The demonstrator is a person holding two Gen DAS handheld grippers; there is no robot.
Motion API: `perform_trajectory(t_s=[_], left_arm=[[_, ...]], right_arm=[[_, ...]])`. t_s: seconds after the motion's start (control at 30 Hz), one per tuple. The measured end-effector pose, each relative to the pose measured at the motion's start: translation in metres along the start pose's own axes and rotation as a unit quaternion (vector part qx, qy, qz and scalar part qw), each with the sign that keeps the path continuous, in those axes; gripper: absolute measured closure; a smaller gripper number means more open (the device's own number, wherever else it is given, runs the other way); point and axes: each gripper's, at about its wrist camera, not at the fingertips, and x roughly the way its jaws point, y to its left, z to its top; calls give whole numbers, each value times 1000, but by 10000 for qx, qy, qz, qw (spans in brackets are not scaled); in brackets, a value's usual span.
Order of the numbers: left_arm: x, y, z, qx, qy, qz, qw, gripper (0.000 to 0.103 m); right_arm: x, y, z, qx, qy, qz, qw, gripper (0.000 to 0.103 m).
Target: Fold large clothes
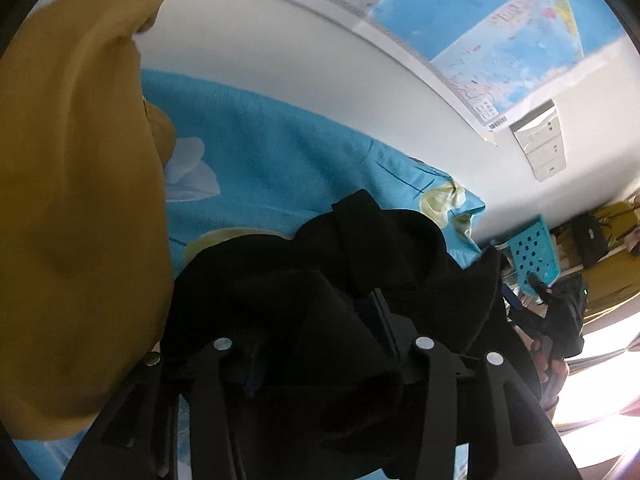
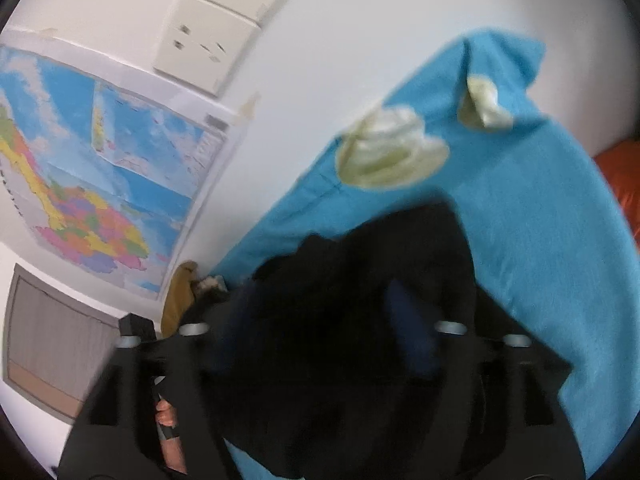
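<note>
A black garment (image 1: 360, 264) is bunched up over a blue floral bedsheet (image 1: 280, 160). My left gripper (image 1: 320, 344) is shut on the black garment, whose folds cover both fingers. In the right wrist view the same black garment (image 2: 360, 300) fills the space between the fingers, and my right gripper (image 2: 320, 332) is shut on it, lifted above the blue sheet (image 2: 540, 220). The right gripper also shows at the far right of the left wrist view (image 1: 560, 312), held in a hand. The fingertips are hidden by cloth in both views.
A mustard-yellow cloth (image 1: 72, 200) lies at the left on the bed. A white wall with a map poster (image 2: 100, 184) and sockets (image 2: 208, 40) stands behind. A turquoise perforated basket (image 1: 532, 252) sits beyond the bed's end. An orange item (image 2: 624, 176) is at the right edge.
</note>
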Motion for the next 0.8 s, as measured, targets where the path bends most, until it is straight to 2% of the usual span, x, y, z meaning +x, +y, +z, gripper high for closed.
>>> perform_trajectory(t_s=[0.1, 0.13, 0.17, 0.23, 0.33, 0.37, 0.4, 0.43, 0.47, 0.53, 0.57, 0.6, 0.67, 0.73, 0.8], left_arm=[[2, 7, 2, -168, 74, -145, 9997, 56], [2, 7, 2, -171, 72, -152, 9997, 56], [2, 8, 1, -163, 70, -179, 9997, 56], [0, 9, 0, -184, 53, -350, 9992, 48], [-6, 14, 1, -470, -7, -792, 9958, 38], [-10, 14, 0, -520, -46, -900, 9946, 38], [-12, 10, 0, -503, -86, -906, 9946, 38], [-21, 6, -2, -432, -220, -819, 9955, 38], [-27, 0, -4, -371, -363, -744, 9959, 38], [-47, -10, -10, -92, -703, -715, 9949, 34], [-57, -16, -15, 36, -861, -682, 9939, 31], [-67, -22, -21, 224, -1040, -648, 9922, 23], [-79, -36, -35, 768, -1317, -508, 9870, 19], [-73, -51, -49, 1340, -1253, -166, 9829, 11], [-55, -63, -59, 1710, -1087, 290, 9788, 11]], right_arm=[[-14, 22, -8, -605, -26, -103, 9981, 25], [-17, 36, -17, -1111, 47, -293, 9934, 25], [-16, 46, -26, -1520, 125, -527, 9869, 25], [-2, 62, -48, -2290, 430, -1191, 9651, 25], [22, 60, -69, -2773, 748, -1771, 9414, 29], [28, 55, -71, -2790, 810, -1896, 9379, 40], [33, 51, -72, -2819, 844, -2041, 9337, 69], [36, 45, -71, -2802, 793, -2219, 9306, 86], [32, 40, -68, -2691, 736, -2124, 9365, 100], [16, 36, -62, -2508, 457, -1920, 9477, 100], [11, 38, -60, -2468, 339, -1912, 9494, 100], [2, 38, -56, -2431, 208, -1872, 9515, 100], [-16, 36, -49, -2233, -25, -1692, 9600, 101], [-23, 31, -44, -2113, -91, -1649, 9634, 101], [-16, 24, -46, -2006, 102, -1672, 9652, 100]])
